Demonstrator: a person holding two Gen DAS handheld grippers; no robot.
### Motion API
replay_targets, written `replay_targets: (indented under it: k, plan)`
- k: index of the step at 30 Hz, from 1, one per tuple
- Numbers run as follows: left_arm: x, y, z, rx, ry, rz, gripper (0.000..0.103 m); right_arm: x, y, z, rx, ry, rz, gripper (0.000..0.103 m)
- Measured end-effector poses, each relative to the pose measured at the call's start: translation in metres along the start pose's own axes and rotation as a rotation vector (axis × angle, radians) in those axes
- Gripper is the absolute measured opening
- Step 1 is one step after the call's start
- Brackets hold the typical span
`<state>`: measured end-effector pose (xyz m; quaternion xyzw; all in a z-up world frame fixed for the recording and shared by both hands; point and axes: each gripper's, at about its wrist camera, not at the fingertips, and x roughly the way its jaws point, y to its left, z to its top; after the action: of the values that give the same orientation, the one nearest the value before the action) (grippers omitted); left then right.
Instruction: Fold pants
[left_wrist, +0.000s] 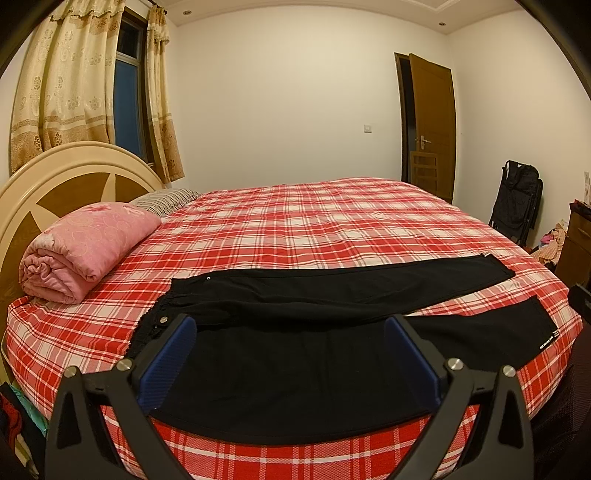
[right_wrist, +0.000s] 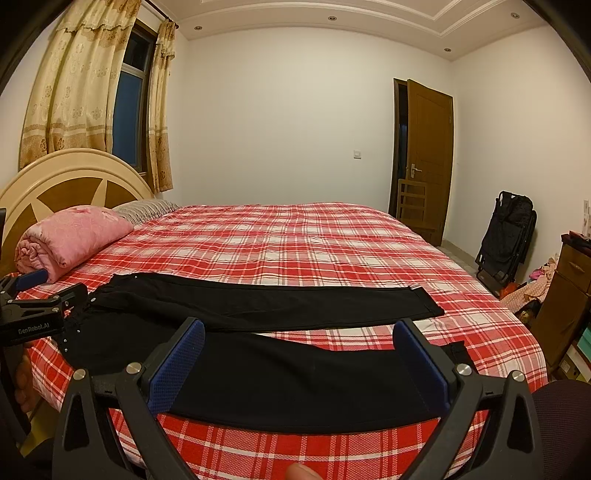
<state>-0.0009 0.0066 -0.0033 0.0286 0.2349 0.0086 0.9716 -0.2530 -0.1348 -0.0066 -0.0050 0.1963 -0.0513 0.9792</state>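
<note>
Left wrist view shows your left gripper (left_wrist: 290, 334) spread wide over black pants (left_wrist: 332, 295) lying flat, legs apart, on the plaid bed (left_wrist: 314, 221) (your right gripper (right_wrist: 299, 338) equally spread, nothing pinched).

Black hand-held gripper (left_wrist: 290, 325), blue pads (left_wrist: 168, 363)

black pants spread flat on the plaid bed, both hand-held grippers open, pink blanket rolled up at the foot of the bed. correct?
One error: the pink blanket lies at the headboard end, not the foot; the left wrist view shows it. The black pants do lie flat on the plaid bed, and both the left hand-held gripper and right hand-held gripper are open.
</note>
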Motion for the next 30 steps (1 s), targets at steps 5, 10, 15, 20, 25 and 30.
replay_targets:
  k: [5, 10, 15, 20, 25, 30]
  plan:
    - [0.000, 0.001, 0.000, -0.001, 0.001, -0.001, 0.103, 0.000, 0.000, 0.000, 0.001, 0.000, 0.000, 0.102]
    - [0.001, 0.001, 0.000, -0.003, 0.002, -0.003, 0.103, 0.001, -0.001, -0.001, 0.000, 0.002, 0.000, 0.102]
    - [0.002, 0.001, -0.001, -0.004, 0.007, -0.001, 0.103, 0.002, -0.002, -0.002, -0.002, 0.002, 0.002, 0.102]
    - [0.006, 0.005, -0.005, -0.009, 0.016, -0.003, 0.103, 0.006, -0.001, -0.006, -0.006, 0.013, 0.004, 0.102]
    - [0.019, 0.009, -0.012, -0.011, 0.041, -0.005, 0.103, 0.017, 0.002, -0.013, -0.015, 0.030, 0.015, 0.102]
    - [0.047, 0.015, -0.025, 0.002, 0.092, 0.001, 0.103, 0.040, 0.005, -0.026, -0.036, 0.076, 0.025, 0.102]
